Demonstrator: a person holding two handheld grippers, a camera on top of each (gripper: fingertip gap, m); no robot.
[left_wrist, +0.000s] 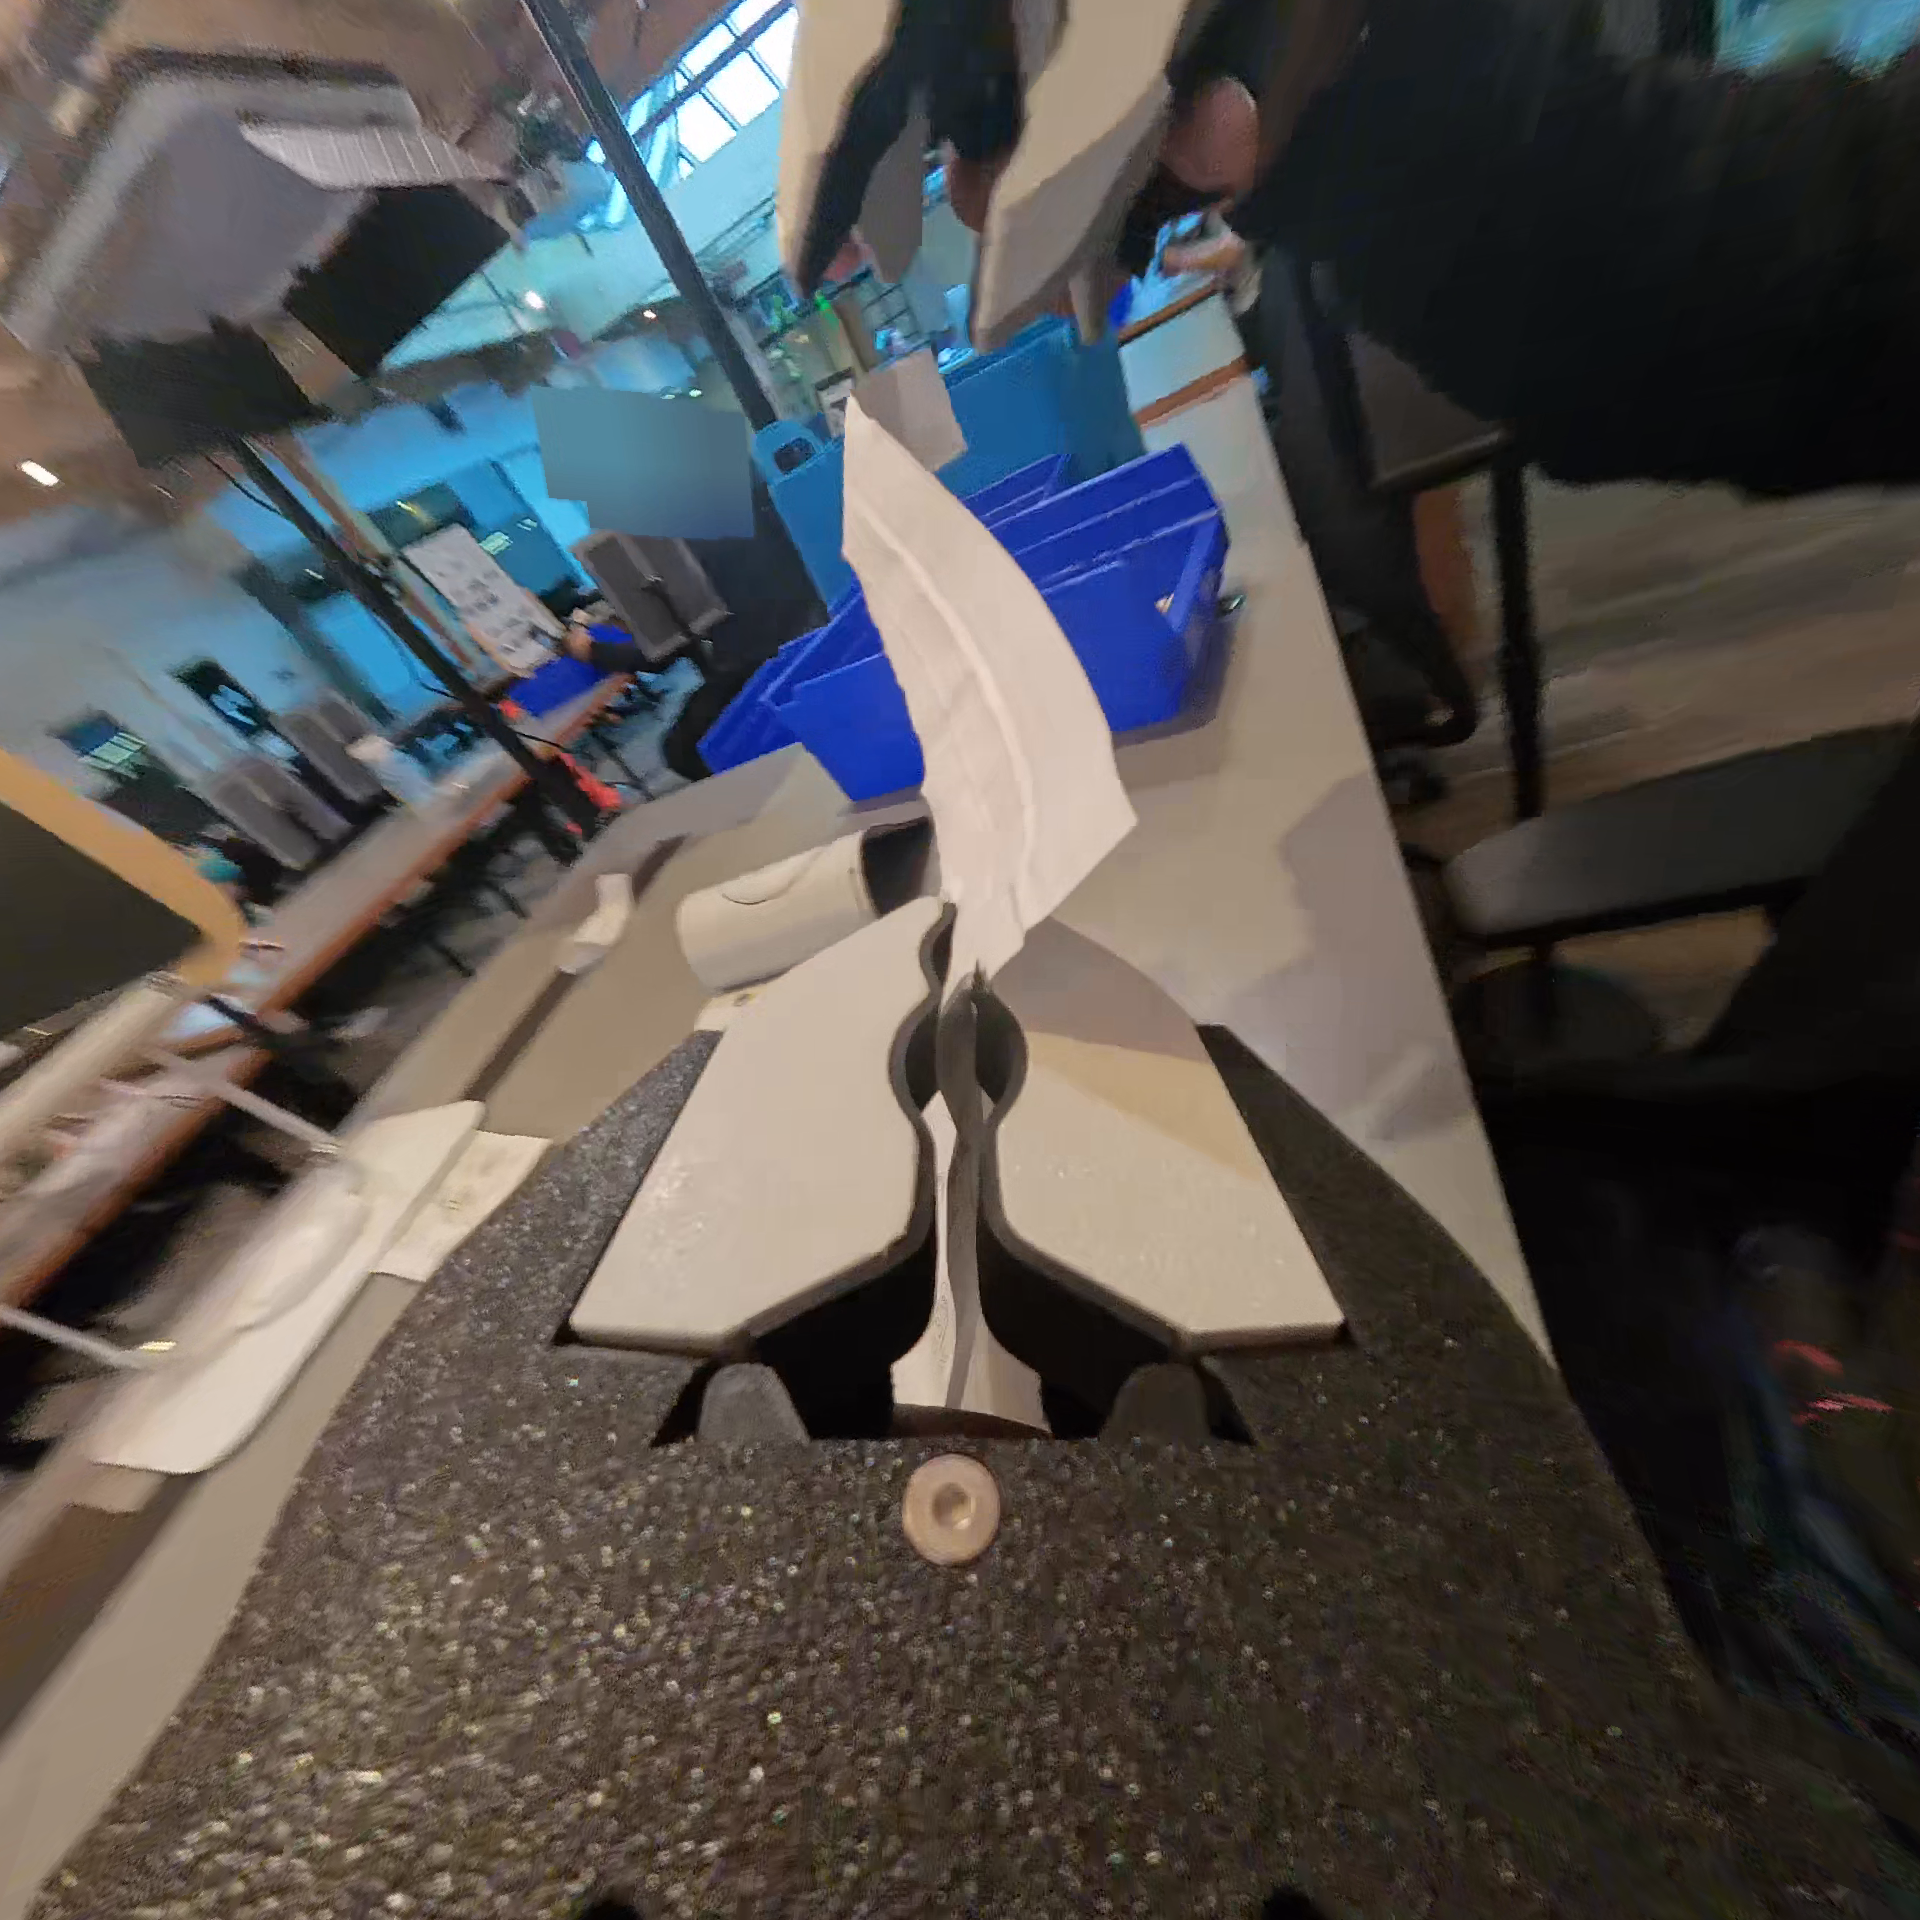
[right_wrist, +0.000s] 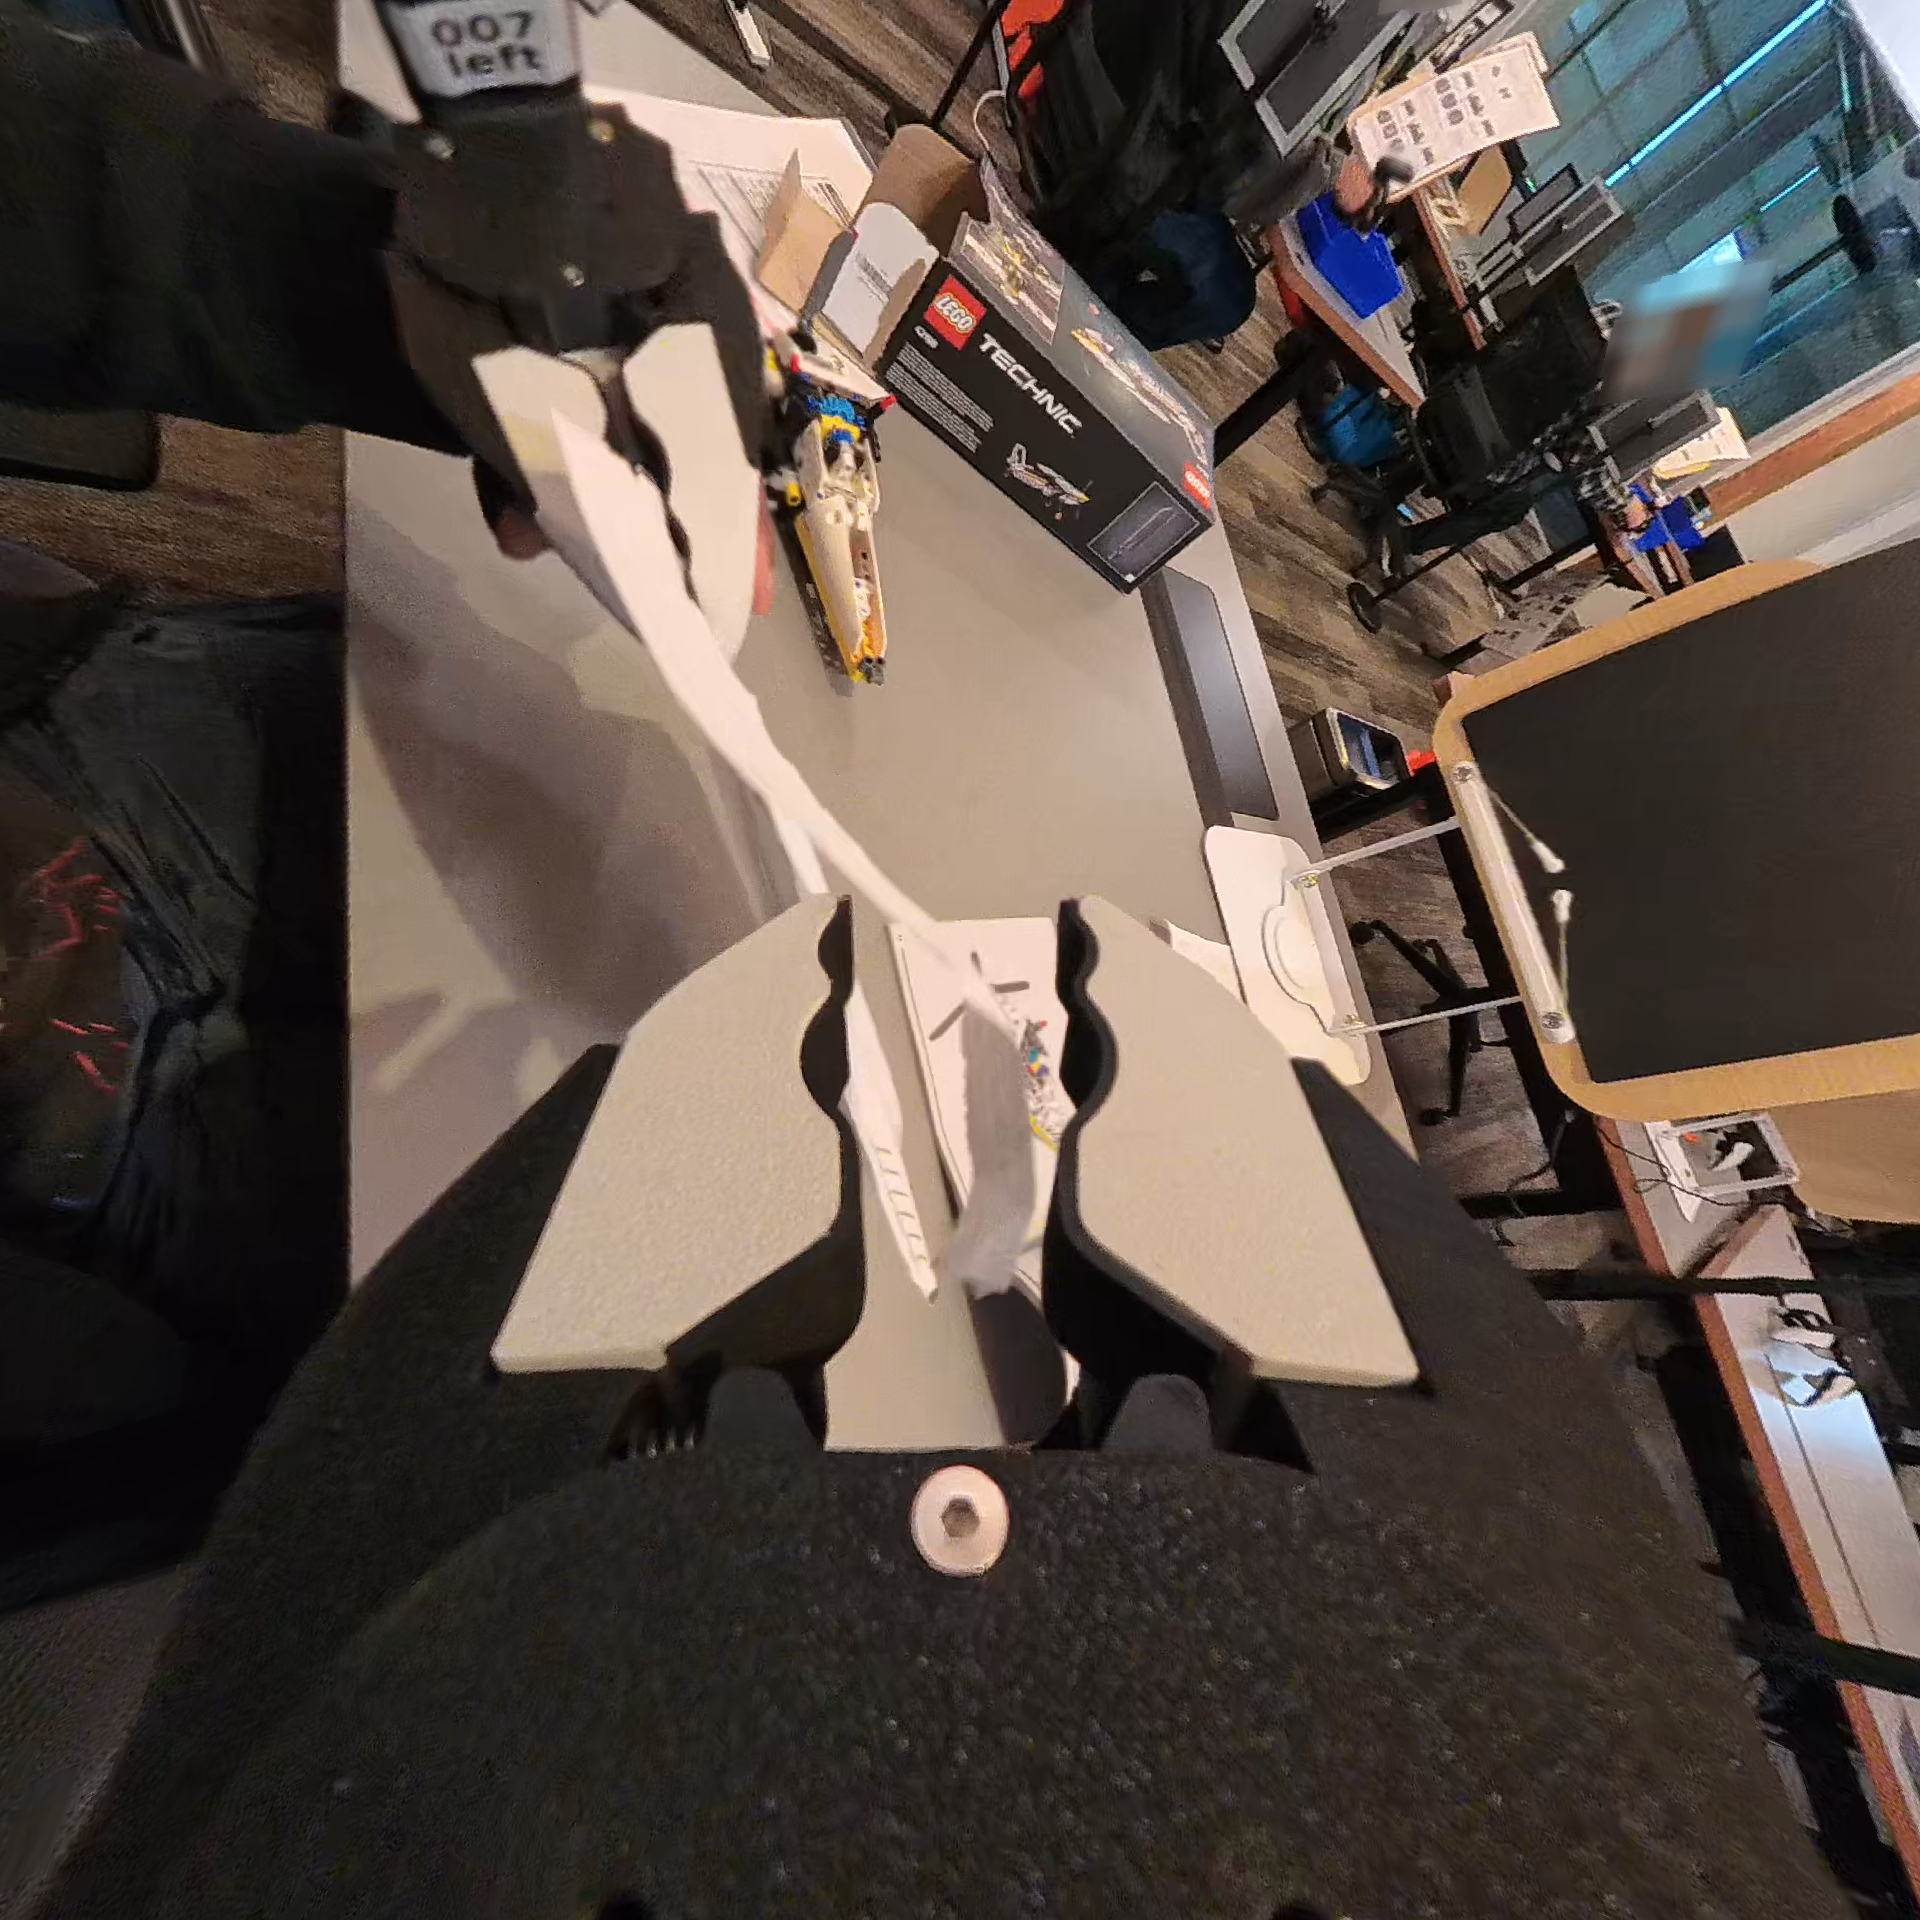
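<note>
The left gripper (left_wrist: 961, 997) is clamped on a white paper strip (left_wrist: 977, 665) held above the grey worktop (left_wrist: 1299, 883). The right gripper (right_wrist: 961, 935) stands partly open, the strip's far end hanging between its fingers (right_wrist: 1174, 1122); whether they touch it I cannot tell. A toy model (right_wrist: 842, 540) and a black box (right_wrist: 1049, 416) lie toward the worktop's far edge.

Left gripper (left_wrist: 961, 977): raised above the table, fingers pressed together on a white paper sheet (left_wrist: 977, 665).
Right gripper (right_wrist: 956, 935): fingers apart, gaps on both sides of the paper's loose end hanging between them.
Sleeve (right_wrist: 156, 260): black, behind the left gripper.
</note>
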